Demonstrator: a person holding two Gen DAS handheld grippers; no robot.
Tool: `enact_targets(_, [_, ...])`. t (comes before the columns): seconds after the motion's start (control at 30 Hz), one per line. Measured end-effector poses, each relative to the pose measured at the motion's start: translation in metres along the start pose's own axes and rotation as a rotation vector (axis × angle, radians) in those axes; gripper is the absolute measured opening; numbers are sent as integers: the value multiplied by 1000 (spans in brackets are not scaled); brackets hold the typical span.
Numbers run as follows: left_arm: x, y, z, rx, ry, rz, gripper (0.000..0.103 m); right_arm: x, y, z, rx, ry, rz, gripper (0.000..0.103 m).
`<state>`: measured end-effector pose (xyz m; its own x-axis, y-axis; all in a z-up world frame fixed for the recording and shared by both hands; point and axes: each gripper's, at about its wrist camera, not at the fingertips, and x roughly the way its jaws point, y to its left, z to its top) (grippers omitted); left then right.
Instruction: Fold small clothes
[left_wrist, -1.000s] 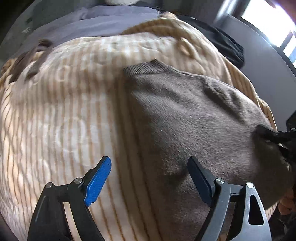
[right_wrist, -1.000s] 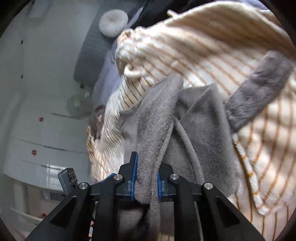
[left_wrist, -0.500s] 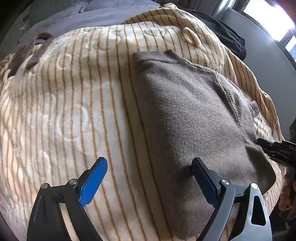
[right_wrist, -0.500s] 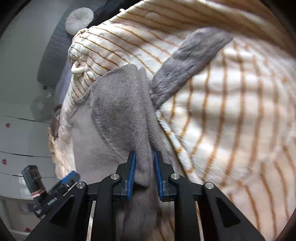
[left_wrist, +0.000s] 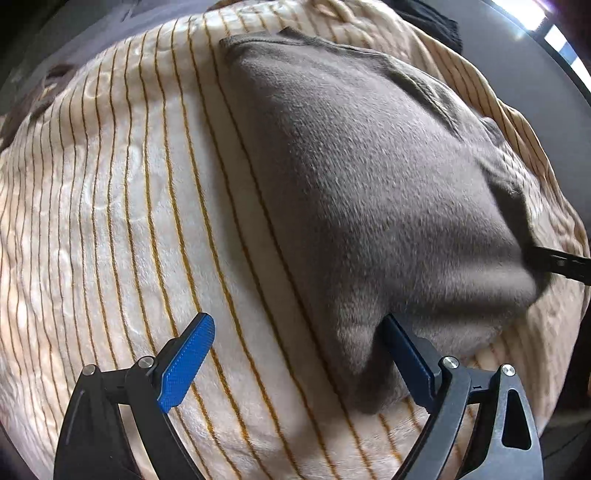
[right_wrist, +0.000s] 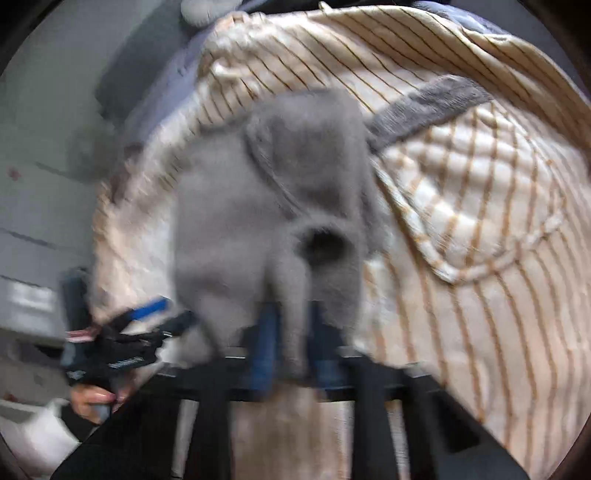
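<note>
Grey sweater (left_wrist: 369, 177) on striped blanket (left_wrist: 110, 221), partly folded, folds remaining: right tool (right_wrist: 288, 350) clamps its edge, left tool (left_wrist: 295, 354) spread wide.

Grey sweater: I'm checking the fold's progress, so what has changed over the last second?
The grey sweater went from bunched and lifted to spread flat on the striped blanket. The left gripper moved in to its near corner. The right gripper stayed shut on the cloth; the left stayed open.

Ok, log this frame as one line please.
left gripper: open, at near corner of grey fleece garment | right gripper: shut on garment edge | surface: cream striped blanket | fold: not yet done
</note>
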<state>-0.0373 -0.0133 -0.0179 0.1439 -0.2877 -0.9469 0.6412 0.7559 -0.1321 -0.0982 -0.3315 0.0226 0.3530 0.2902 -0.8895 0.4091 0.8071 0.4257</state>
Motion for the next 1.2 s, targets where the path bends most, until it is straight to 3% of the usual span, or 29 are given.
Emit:
enact_targets(0.1, [0,2,-3,-13,18,-11,98,19,-21,-11,7,36,-73,10])
enact_targets(0.2, [-9,8,-6,-25,22,-13,98,21,-41,-16,98,25,-10,10])
enact_targets(0.4, [-33,25,-2,-62,-44,23,98,11,-28,-18,68,34,-75,13])
enact_targets(0.53, [-44,42,5,-123,-37,35,98,-6,-25,-16,106,28,-96,17])
enact_targets(0.63, [-47,50,3,-121,-31,95,98,-24,-23,-10,122,-41,-82,26])
enact_targets(0.7, [-44,50,2,-118,-17,124,99,-33,-20,-3,126,-82,-32,44])
enact_targets(0.73, [-43,50,1,-121,-11,132,99,-34,-17,2,127,-94,-11,58])
enact_targets(0.83, [-40,49,1,-129,-13,170,99,-21,-5,20,102,-86,5,60])
enact_targets(0.97, [-40,43,6,-113,-43,255,99,0,3,34,71,-59,-63,59])
enact_targets(1.07, [-44,48,8,-131,-55,212,99,17,-1,40,15,-36,-179,59])
enact_targets(1.2, [-34,38,24,-157,-20,184,99,18,-24,38,95,-25,-99,62])
